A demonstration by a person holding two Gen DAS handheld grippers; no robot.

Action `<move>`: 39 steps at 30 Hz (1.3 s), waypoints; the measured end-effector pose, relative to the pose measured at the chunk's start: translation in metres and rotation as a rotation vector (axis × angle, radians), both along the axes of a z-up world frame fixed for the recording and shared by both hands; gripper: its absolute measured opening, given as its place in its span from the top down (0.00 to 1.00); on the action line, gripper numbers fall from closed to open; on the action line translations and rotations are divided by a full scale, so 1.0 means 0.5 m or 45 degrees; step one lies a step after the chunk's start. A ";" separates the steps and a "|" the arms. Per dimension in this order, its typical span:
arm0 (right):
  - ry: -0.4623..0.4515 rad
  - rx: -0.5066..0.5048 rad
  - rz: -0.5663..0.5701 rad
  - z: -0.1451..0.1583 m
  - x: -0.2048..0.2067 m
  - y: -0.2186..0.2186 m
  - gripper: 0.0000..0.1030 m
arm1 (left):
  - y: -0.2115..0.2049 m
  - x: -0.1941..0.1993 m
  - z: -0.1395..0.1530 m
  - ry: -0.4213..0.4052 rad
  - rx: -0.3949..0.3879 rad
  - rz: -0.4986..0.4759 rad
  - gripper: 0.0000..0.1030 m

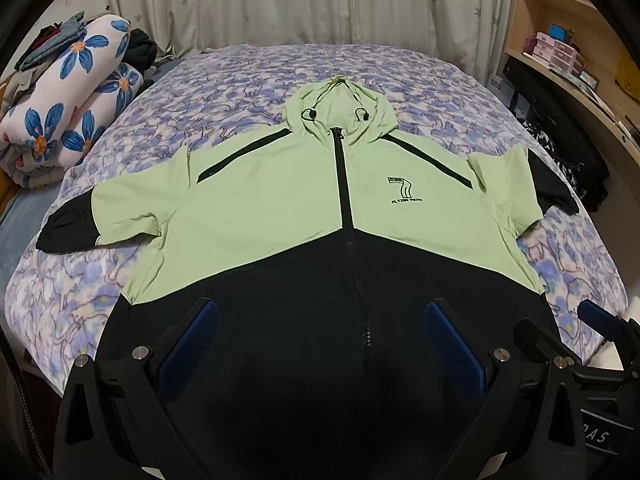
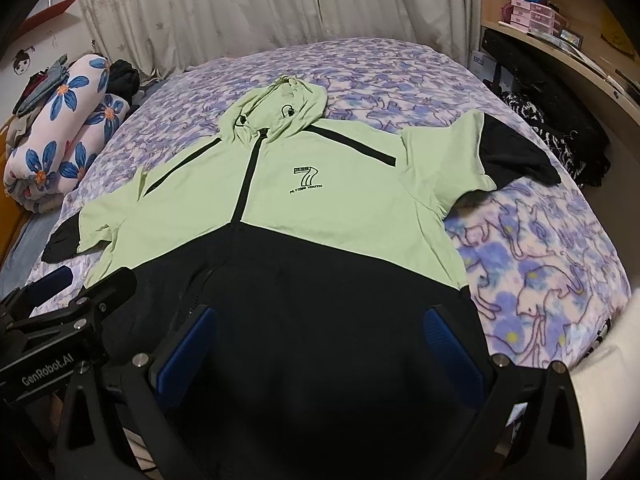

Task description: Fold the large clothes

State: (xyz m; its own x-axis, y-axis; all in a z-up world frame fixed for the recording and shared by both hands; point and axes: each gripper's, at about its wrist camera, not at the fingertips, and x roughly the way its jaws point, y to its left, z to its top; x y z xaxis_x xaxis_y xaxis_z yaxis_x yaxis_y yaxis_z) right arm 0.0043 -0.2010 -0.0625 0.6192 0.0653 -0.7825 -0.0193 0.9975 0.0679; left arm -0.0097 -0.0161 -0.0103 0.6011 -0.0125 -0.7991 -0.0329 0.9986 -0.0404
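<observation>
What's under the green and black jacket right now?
The jacket lies flat, front up, on the purple patterned blanket, which shows all round it. Anything beneath the jacket itself is covered, so I cannot tell.

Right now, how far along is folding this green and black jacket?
Done: the jacket lies flat, front up and zipped, on the bed, sleeves spread. In hand: nothing; the left claw and right claw are open above the hem. Left: every fold, with sleeves and hood still out.
</observation>
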 end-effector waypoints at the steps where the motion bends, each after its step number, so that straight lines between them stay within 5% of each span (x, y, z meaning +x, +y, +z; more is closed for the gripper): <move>1: 0.001 0.002 -0.003 -0.001 -0.002 -0.001 0.00 | -0.002 -0.002 -0.001 0.001 0.000 -0.001 0.01; 39: -0.006 -0.020 -0.022 0.008 -0.011 -0.028 0.00 | -0.012 -0.018 -0.001 0.009 0.002 -0.008 0.01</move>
State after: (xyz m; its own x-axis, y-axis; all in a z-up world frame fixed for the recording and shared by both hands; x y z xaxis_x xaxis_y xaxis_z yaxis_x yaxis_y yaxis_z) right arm -0.0012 -0.2148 -0.0588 0.6237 0.0421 -0.7805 -0.0022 0.9986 0.0520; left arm -0.0188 -0.0223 -0.0109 0.5950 -0.0151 -0.8035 -0.0267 0.9989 -0.0385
